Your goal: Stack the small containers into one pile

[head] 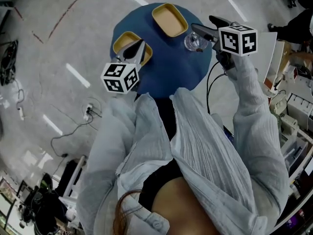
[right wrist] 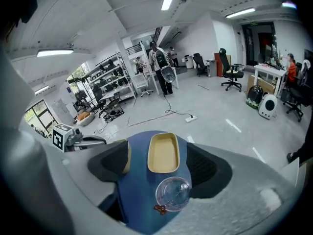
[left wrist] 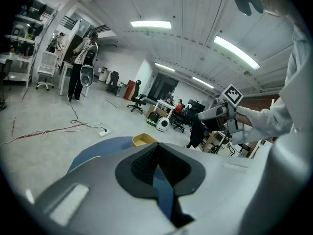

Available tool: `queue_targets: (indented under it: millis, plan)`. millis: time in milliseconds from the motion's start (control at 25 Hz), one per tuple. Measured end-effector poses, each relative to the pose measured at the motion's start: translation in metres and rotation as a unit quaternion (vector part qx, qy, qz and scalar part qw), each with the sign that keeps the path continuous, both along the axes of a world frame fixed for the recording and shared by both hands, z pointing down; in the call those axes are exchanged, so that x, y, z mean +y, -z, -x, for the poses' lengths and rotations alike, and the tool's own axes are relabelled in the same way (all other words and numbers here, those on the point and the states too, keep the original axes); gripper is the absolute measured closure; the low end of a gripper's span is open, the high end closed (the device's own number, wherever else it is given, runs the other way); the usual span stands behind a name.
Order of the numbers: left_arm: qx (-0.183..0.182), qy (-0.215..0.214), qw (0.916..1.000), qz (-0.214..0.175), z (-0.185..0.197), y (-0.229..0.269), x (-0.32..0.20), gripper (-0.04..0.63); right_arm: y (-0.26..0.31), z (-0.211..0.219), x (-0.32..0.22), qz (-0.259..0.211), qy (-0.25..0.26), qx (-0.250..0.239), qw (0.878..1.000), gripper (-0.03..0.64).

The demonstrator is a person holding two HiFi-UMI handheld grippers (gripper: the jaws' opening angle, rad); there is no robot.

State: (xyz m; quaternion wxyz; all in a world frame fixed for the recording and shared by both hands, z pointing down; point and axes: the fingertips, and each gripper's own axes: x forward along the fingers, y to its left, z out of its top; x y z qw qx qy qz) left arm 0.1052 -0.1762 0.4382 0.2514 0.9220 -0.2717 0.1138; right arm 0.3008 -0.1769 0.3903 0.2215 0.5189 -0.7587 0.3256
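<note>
Two tan rectangular containers and a clear round glass container point(head: 194, 42) sit on a round blue table point(head: 171, 65). One tan container point(head: 169, 19) lies at the far edge. The other point(head: 124, 39) is at the left, partly hidden under my left gripper point(head: 141, 45), which hovers over it, jaws together, nothing between them. My right gripper point(head: 203, 32) hangs by the glass container, open and empty. In the right gripper view the far container point(right wrist: 163, 153) and the glass one point(right wrist: 172, 193) show between its wide jaws. The left gripper view shows one tan container point(left wrist: 144, 139) past the shut pads.
A small brown object point(right wrist: 159, 208) lies beside the glass container. Cables and a power strip point(head: 88, 110) lie on the floor left of the table. White shelving and clutter point(head: 293, 106) stand at the right. A person point(right wrist: 160, 65) stands in the distance.
</note>
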Motion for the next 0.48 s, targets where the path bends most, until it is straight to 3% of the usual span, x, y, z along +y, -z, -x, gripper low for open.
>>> queue_targets:
  millis: [480]
  plan:
    - [-0.021, 0.048, 0.9985, 0.014, -0.031, -0.02, -0.025, 0.583, -0.067, -0.02, -0.051, 0.058, 0.059, 0.002, 0.997, 0.262]
